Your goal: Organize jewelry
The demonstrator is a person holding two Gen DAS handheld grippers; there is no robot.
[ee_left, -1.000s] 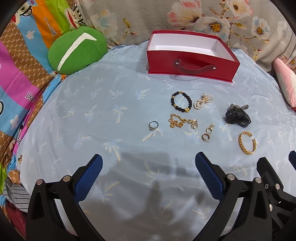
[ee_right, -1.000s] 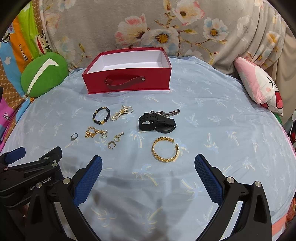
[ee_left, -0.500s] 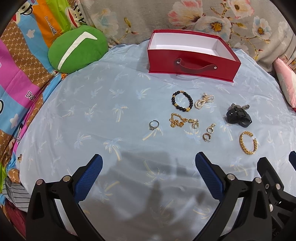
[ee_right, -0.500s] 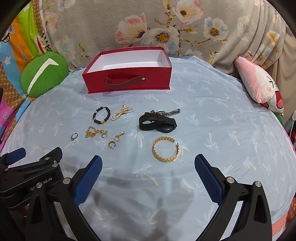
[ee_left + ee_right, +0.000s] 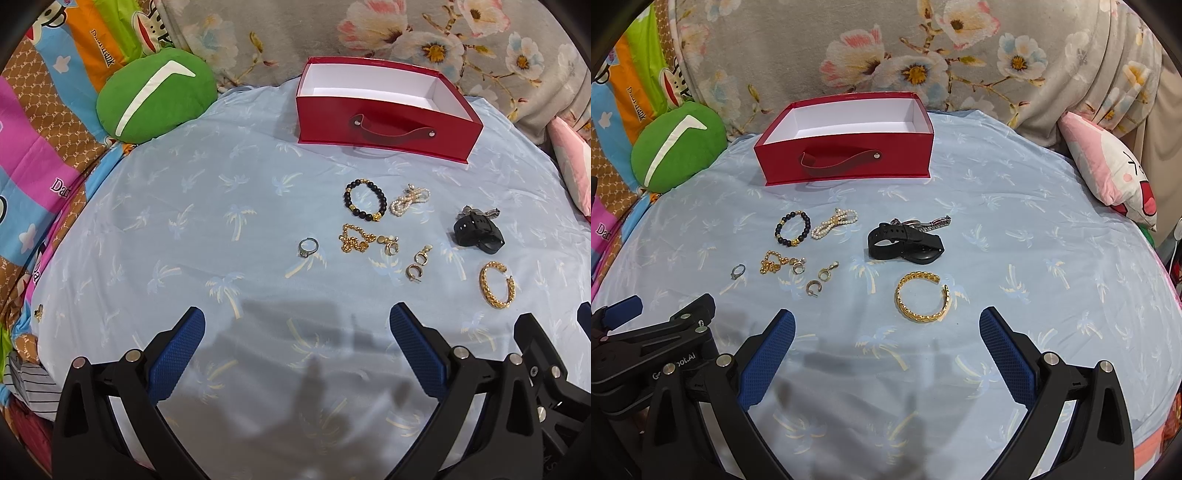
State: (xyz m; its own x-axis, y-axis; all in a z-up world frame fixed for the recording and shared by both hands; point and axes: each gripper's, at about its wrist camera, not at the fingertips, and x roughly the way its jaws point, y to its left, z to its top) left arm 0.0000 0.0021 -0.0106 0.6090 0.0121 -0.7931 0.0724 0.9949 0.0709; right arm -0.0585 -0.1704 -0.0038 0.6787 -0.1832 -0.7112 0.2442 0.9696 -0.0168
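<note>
Left gripper: jaws spread wide, holding nothing, above the blue sheet.
Right gripper: jaws spread wide, holding nothing, beside the left gripper.
Gold bangle: on the sheet, just ahead of the right gripper.
Black watch: beyond the bangle.
Silver ring: ahead of the left gripper, left of the gold chain.
Beaded bracelet: beside the pearl strand.
Red box: open-topped, behind the jewelry.

Both tongs are black frames with silver screws and blue textured pads.
</note>
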